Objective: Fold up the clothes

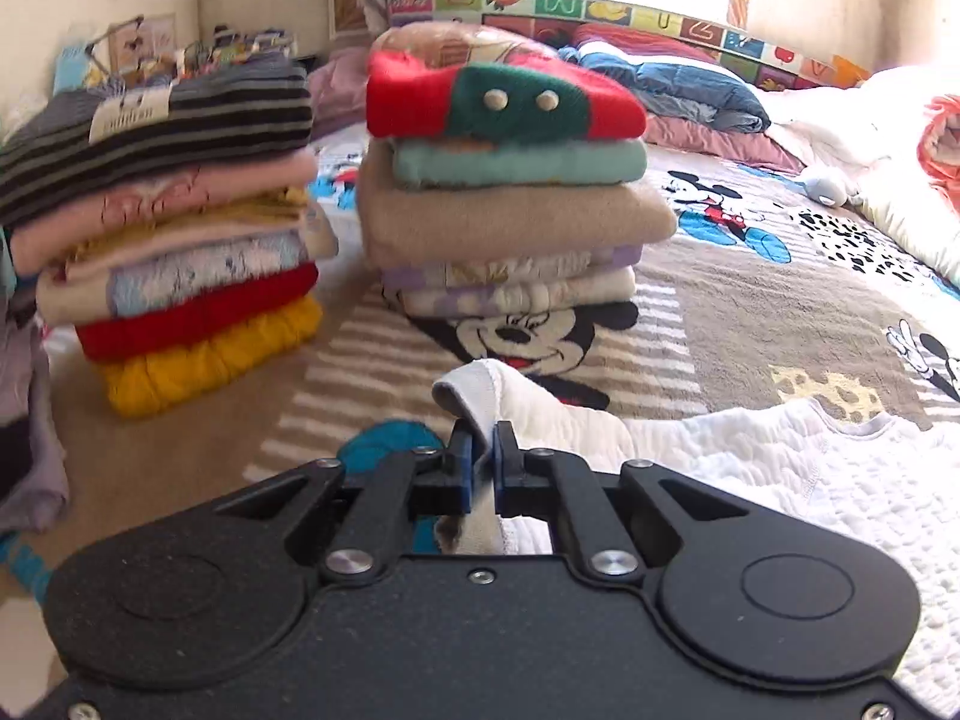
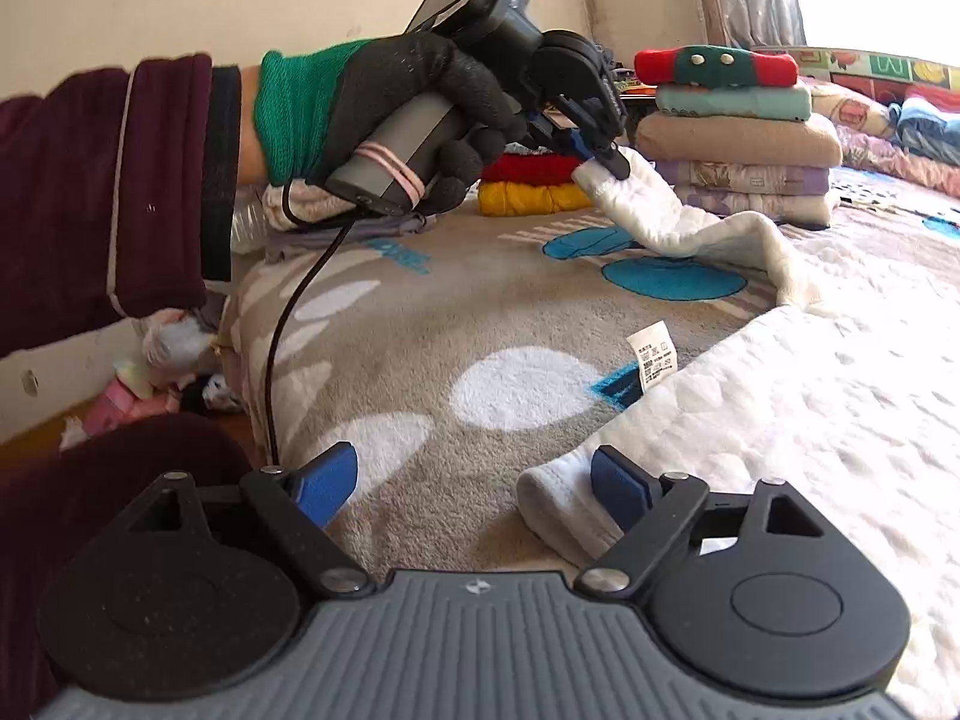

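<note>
So the white garment (image 2: 810, 420) is spread out on the bed, on top of the cartoon blanket (image 2: 420, 300), taking up the near right side in both views. It's quilted-looking, with a care tag (image 2: 654, 357) sticking up at its edge. One sleeve or corner of it is lifted off the blanket, and my left gripper (image 1: 483, 450) is pinching that bit, blue pads pressed together on the fabric. From the right wrist cam I can see the same thing: left gripper (image 2: 603, 159) up in the air with the white cloth hanging from it down to the bed.

My right gripper (image 2: 480, 486) is spread wide, nothing clamped. Its right pad (image 2: 621, 489) sits just beside a rolled white cuff (image 2: 564, 510), touching it or close to it, can't tell which. The left pad is over bare blanket.

The gloved hand (image 2: 372, 108) holding the left gripper has a green cuff and a maroon sleeve (image 2: 102, 192) behind it.

Further back there are two folded stacks: one (image 1: 510, 180) with a red and green sweater on top, and to its left another (image 1: 174, 228) topped by a striped one. Beyond those, loose bedding (image 1: 678, 90) against a colourful headboard (image 1: 600, 12)
</note>
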